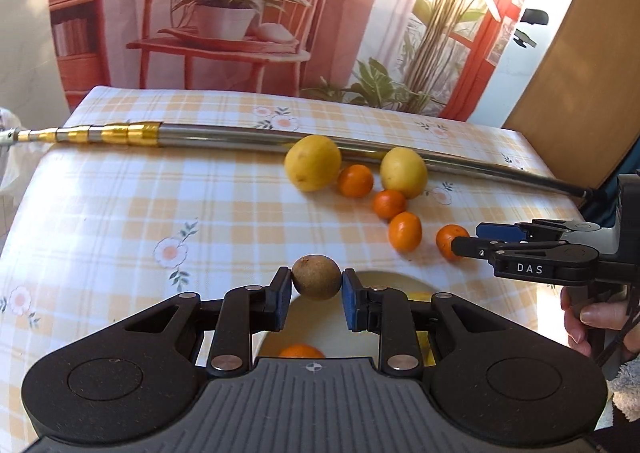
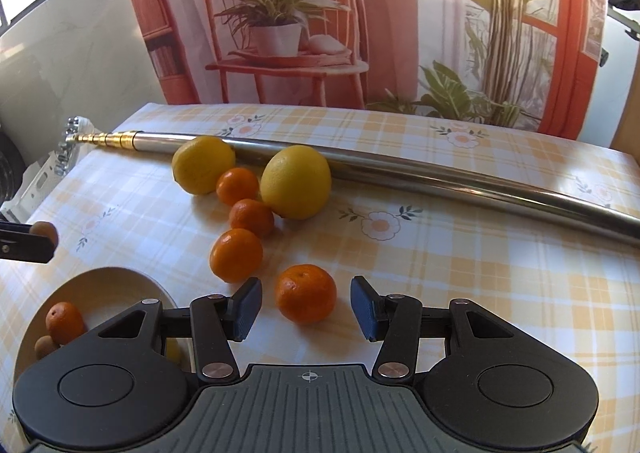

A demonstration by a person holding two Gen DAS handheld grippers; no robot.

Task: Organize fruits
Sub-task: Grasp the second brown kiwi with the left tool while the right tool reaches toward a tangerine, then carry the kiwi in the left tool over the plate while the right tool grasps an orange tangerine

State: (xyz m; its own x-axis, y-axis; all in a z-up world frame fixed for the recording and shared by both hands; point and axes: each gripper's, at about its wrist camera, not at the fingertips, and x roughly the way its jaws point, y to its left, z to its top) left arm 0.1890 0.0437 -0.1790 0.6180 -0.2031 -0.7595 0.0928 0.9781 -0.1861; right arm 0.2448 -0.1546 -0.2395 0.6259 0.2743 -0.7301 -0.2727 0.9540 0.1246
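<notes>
My left gripper [image 1: 316, 289] is shut on a brown kiwi [image 1: 316, 277], held above a pale plate [image 1: 394, 279] that holds a tangerine [image 1: 301, 351]. In the right wrist view the same plate [image 2: 116, 287] holds a tangerine [image 2: 64, 322] and a small brown fruit [image 2: 43, 347]. My right gripper [image 2: 306, 307] stands open, its blue pads on either side of a tangerine [image 2: 306, 293] on the cloth without touching it. Three more tangerines [image 2: 236, 255] and two lemons [image 2: 295, 181] lie beyond it. The right gripper [image 1: 464, 239] shows at the right of the left wrist view.
A long metal pole [image 1: 240, 135] with a gold telescopic end lies across the far side of the checked tablecloth [image 1: 120, 205]. A printed backdrop [image 2: 320, 13] hangs behind the table. A hand [image 1: 592, 323] holds the right gripper's handle. A wooden panel [image 1: 580, 73] stands at the right.
</notes>
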